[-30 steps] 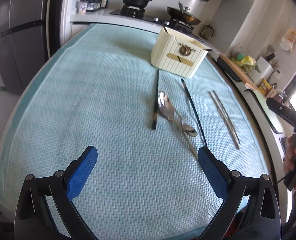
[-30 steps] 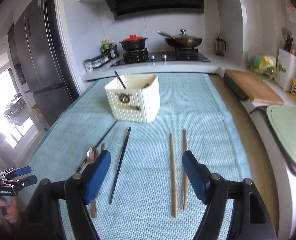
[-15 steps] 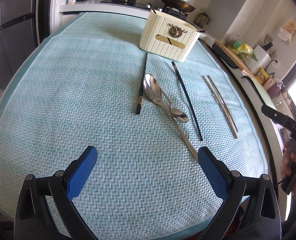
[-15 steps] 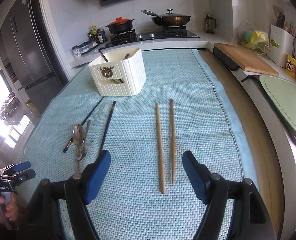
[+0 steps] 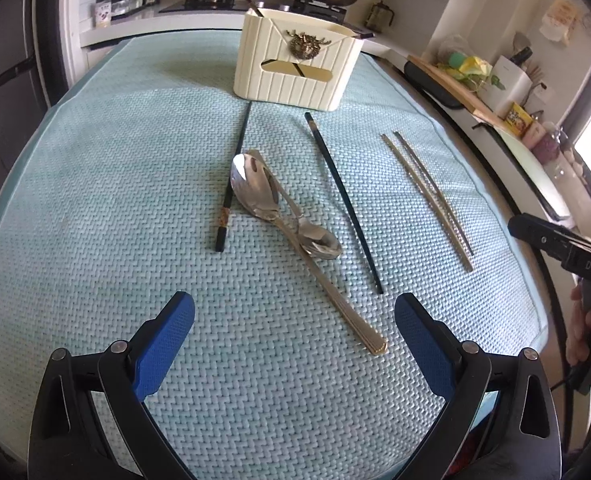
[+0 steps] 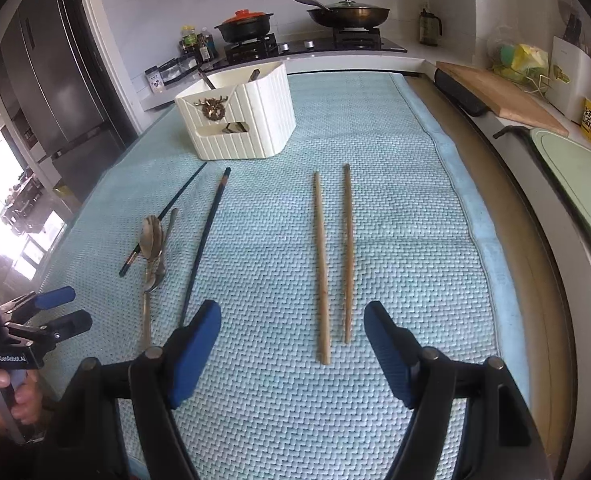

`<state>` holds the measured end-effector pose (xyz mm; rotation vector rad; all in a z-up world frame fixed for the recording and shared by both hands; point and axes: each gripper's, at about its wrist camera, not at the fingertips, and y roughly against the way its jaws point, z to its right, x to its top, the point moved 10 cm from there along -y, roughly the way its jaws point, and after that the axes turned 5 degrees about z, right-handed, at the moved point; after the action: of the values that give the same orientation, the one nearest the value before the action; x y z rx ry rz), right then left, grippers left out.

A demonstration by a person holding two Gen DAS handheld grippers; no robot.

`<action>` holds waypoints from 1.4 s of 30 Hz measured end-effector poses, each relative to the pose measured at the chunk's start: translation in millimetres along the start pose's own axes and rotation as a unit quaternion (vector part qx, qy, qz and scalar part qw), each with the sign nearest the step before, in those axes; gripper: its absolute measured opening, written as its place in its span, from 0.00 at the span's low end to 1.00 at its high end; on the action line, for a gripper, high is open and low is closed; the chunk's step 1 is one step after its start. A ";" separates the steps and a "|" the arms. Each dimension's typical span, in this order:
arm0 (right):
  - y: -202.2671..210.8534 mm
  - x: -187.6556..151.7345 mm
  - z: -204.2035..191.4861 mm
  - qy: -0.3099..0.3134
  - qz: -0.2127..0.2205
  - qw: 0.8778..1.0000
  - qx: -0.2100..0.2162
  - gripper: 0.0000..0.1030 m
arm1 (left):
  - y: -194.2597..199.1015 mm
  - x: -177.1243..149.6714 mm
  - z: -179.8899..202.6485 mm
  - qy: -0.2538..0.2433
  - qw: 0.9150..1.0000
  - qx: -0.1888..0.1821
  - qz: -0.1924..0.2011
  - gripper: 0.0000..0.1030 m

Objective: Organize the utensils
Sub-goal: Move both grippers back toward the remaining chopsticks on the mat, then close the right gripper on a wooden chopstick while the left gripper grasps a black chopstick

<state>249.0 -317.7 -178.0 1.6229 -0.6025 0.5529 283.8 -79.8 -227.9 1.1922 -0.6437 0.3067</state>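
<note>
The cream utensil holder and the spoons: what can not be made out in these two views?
- Cream utensil holder: its walls hide most of the contents in both views; only two handle tips show above the rim.
- Spoons: they overlap, so their number is unclear.
- Left gripper and right gripper: bodies cut off by the bottom edge.

Two steel spoons (image 5: 283,216), two dark chopsticks (image 5: 341,196) and two wooden chopsticks (image 6: 333,256) lie flat before the cream holder (image 5: 295,68).
</note>
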 end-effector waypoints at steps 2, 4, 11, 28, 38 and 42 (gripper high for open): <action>-3.3 4.6 9.8 0.002 -0.004 1.000 -0.009 0.73 | -0.3 6.0 -5.9 0.003 1.000 0.004 0.004 0.97; -7.4 9.6 21.2 0.000 -0.006 1.000 -0.016 0.73 | -1.5 13.4 -18.7 0.015 1.000 0.008 0.006 0.97; -36.9 33.2 40.3 -0.010 -0.027 1.000 -0.004 0.57 | -5.8 50.9 -70.1 0.040 0.999 0.027 0.011 0.97; -95.8 74.2 47.8 -0.012 -0.063 0.998 0.014 0.47 | -114.4 168.6 -26.4 -0.011 0.998 -0.039 -0.048 0.84; -177.3 103.1 59.8 0.019 -0.095 0.995 0.008 0.47 | -170.0 160.7 39.6 -0.026 0.996 -0.025 -0.078 0.79; -208.0 107.1 55.6 0.040 -0.107 0.993 0.009 0.42 | -186.9 160.3 37.3 -0.021 0.997 0.003 -0.078 0.76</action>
<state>468.0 -358.4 -268.6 1.6499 -0.3591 0.4626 499.8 -198.4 -263.8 1.2502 -0.5822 0.1525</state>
